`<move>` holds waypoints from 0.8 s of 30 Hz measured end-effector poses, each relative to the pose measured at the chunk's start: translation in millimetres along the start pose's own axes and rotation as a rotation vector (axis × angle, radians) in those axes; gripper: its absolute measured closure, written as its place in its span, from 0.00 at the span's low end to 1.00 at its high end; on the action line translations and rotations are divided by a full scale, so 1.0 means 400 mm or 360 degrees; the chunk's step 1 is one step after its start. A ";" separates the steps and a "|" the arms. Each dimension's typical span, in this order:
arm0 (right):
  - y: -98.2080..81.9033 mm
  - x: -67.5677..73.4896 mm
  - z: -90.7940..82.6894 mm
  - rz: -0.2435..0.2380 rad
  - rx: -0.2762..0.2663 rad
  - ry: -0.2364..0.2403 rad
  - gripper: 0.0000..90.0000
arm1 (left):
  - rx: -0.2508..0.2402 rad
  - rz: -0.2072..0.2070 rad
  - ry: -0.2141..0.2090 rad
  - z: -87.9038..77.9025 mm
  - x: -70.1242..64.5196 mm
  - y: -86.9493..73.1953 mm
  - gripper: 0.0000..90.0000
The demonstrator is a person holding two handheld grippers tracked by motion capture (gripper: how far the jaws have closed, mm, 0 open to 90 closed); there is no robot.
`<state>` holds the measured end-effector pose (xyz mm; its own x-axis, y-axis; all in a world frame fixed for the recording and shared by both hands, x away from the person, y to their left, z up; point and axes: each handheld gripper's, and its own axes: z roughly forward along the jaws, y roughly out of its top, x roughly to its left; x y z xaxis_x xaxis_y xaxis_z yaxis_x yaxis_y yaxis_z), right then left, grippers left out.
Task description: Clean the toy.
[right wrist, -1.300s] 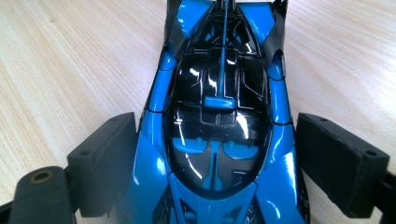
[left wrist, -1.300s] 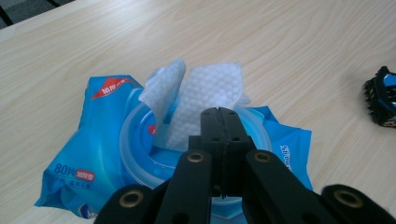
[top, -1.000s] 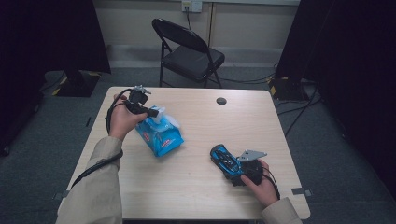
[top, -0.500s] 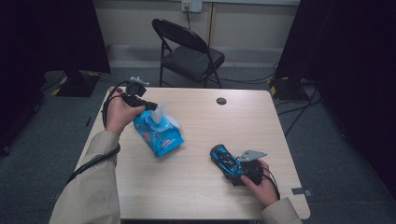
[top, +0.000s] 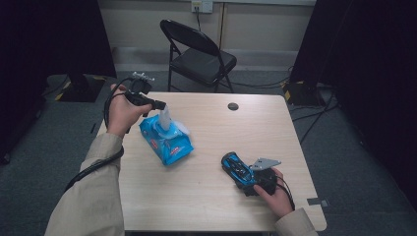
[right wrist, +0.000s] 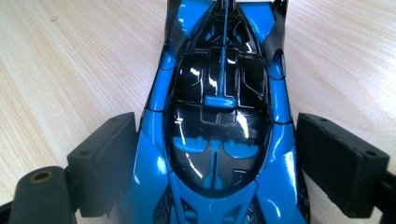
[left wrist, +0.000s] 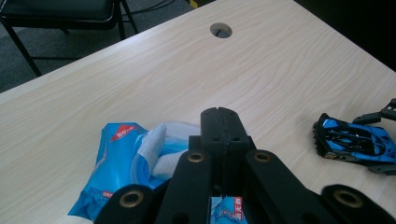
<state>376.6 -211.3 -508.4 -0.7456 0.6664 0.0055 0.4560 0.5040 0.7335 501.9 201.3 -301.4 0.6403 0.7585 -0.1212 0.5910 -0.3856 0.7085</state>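
A: High view, item count?

B: One pale wooden table (top: 196, 196) with one round cable hole (top: 233, 106). One black folding metal chair (top: 199, 56) behind it. One blue plastic pack of wet wipes (top: 167, 142), lying on the left half of the table. One white wipe (top: 165, 118) drawn up out of the pack's top. One glossy blue and black toy racing car (top: 236, 168), on the right half near the front edge. Two hand-held grippers: left gripper (top: 160, 105), right gripper (top: 246, 181).

A: State of the left gripper?

B: Jaws together, pinching the upper end of the wipe above the pack. The lower end of the wipe sits in the pack's opening.

A: Right gripper?

B: Low on the table at the rear of the car, one grey three-cornered plate on top.

A: Left gripper view?

B: Two black jaws pressed flat against each other, no gap between them. One pack (left wrist: 116, 163) below and left of them, one white wipe (left wrist: 154, 149) bunched at its opening. One toy car (left wrist: 355, 142) well apart at the right edge, one cable hole (left wrist: 220, 30) farther up.

A: Right gripper view?

B: One car (right wrist: 219, 121), seen from above along its length, lying between two black padded fingers (right wrist: 105, 163). Both pads sit against the car's flanks: clamped on the car. Bare tabletop (right wrist: 70, 60) on either side.
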 end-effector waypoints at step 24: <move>0.000 0.000 0.000 -0.0001 0.0000 0.0000 0.15 | -0.0083 -0.0010 -0.0030 -0.108 -0.028 0.076 1.00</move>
<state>376.7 -211.3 -508.4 -0.7460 0.6659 0.0052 0.4553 0.5043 0.7337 491.6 203.8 -248.4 0.6463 0.7504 -0.1386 0.5688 -0.3527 0.7430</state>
